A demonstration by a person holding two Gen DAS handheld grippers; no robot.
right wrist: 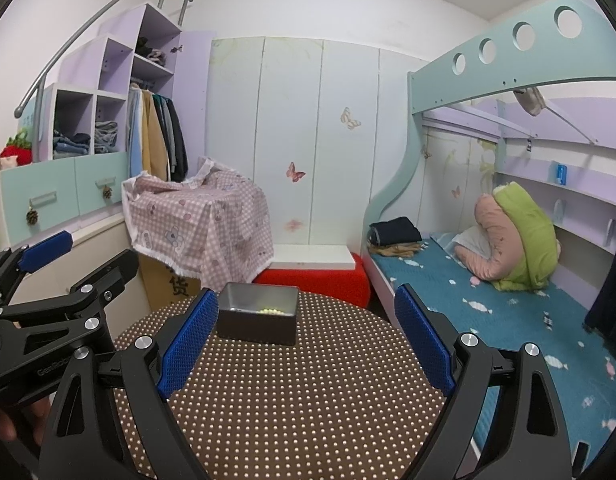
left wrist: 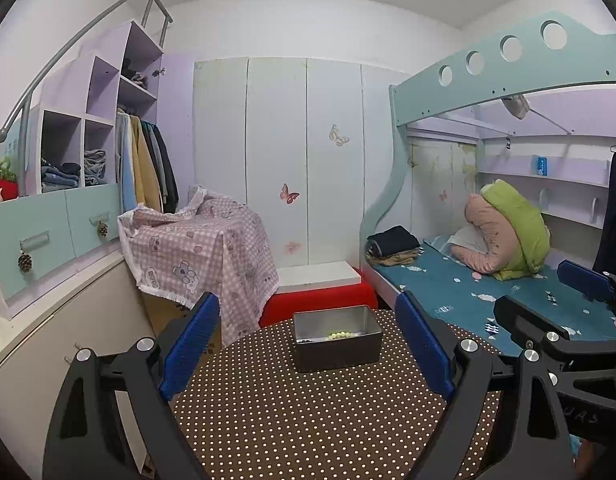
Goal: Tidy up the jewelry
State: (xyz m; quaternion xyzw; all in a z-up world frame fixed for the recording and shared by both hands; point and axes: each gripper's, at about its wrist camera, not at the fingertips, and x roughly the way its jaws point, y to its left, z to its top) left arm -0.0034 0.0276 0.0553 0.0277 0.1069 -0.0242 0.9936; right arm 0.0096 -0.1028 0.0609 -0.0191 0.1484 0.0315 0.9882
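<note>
Your left tongs [left wrist: 308, 344]: jaws spread wide, blue pads well apart, nothing between them. Right tongs [right wrist: 306, 338]: same, wide open, empty. Both hover above the round dotted table [left wrist: 308, 420], not touching it.

Metal box [left wrist: 337, 338]: small rectangular tin, dark grey outside, brushed silver inside, open top. Inside lies a pale yellow-green bead bracelet [left wrist: 342, 335], against the near wall. A dark item sits beside the beads at the box's near-left corner, too small to ID.

Position: box sits ahead of your left tongs, centred betw. the two pads, toward the table's far edge. From the right tongs it's ahead and left of centre, just past the left pad's tip [right wrist: 204, 300]. Beads there show only as a faint glow at the near wall [right wrist: 273, 311].

Hidden: most of the box floor is blocked by its near wall in both views. Each tongs shows only partly at the edge of the other's view.
</note>
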